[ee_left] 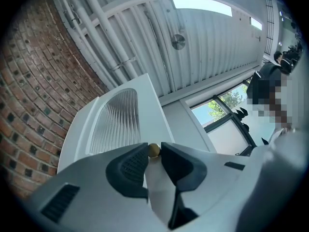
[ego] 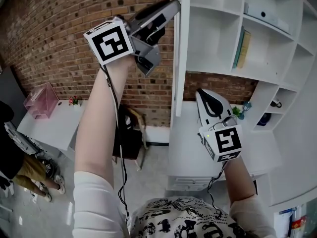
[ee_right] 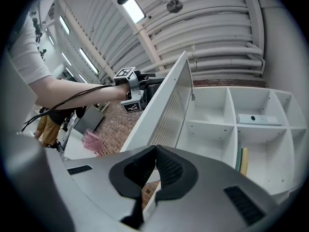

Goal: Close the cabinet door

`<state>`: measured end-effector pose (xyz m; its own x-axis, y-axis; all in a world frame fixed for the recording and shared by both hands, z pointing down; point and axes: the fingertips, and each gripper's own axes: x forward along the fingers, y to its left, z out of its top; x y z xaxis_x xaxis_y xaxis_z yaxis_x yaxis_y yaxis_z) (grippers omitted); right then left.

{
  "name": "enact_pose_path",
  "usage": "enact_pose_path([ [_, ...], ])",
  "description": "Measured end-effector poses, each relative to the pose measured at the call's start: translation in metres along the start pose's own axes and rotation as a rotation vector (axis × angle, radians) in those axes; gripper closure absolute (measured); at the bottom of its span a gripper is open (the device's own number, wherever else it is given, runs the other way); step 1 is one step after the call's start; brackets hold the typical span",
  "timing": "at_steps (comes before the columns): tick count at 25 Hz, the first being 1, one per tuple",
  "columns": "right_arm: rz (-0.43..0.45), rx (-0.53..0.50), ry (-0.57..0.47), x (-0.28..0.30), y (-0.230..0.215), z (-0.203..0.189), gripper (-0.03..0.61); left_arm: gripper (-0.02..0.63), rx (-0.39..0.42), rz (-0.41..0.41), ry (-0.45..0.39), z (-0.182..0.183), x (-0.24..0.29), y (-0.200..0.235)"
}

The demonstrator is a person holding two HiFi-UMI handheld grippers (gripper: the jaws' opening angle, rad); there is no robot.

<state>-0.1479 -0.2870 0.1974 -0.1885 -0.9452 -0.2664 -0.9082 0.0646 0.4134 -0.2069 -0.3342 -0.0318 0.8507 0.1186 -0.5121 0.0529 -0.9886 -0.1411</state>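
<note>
The white cabinet door (ego: 180,48) with a ribbed glass panel (ee_left: 116,122) stands open, edge-on to the head view, in front of the white shelf cabinet (ego: 218,33). My left gripper (ego: 174,7) is raised to the door's top and is shut on its small gold knob (ee_left: 153,150), both pads touching it. The right gripper (ego: 203,96) is lower, just right of the door's edge, with its jaws shut and nothing between them (ee_right: 155,154). The door (ee_right: 169,105) also shows in the right gripper view, with the left gripper (ee_right: 147,83) behind it.
A green book (ego: 241,48) and a white device (ego: 264,15) sit on the cabinet's shelves. A brick wall (ego: 54,43) lies behind. A dark chair (ego: 130,138), a white table (ego: 54,125) with a pink box (ego: 42,100), and a person (ego: 22,167) are at lower left.
</note>
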Motion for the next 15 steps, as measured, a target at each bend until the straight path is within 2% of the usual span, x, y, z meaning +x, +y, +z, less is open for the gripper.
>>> enact_pose_path([
  [6, 0.018, 0.032, -0.007, -0.008, -0.046, -0.021, 0.563, 0.523, -0.003, 0.009, -0.013, -0.021, 0.041, -0.009],
  [11, 0.036, 0.065, -0.023, -0.025, -0.1, -0.034, 0.563, 0.523, 0.045, 0.036, 0.007, -0.049, 0.089, -0.021],
  [15, 0.051, 0.075, -0.041, -0.032, -0.13, -0.039, 0.563, 0.523, 0.024, 0.033, 0.019, -0.062, 0.117, -0.027],
])
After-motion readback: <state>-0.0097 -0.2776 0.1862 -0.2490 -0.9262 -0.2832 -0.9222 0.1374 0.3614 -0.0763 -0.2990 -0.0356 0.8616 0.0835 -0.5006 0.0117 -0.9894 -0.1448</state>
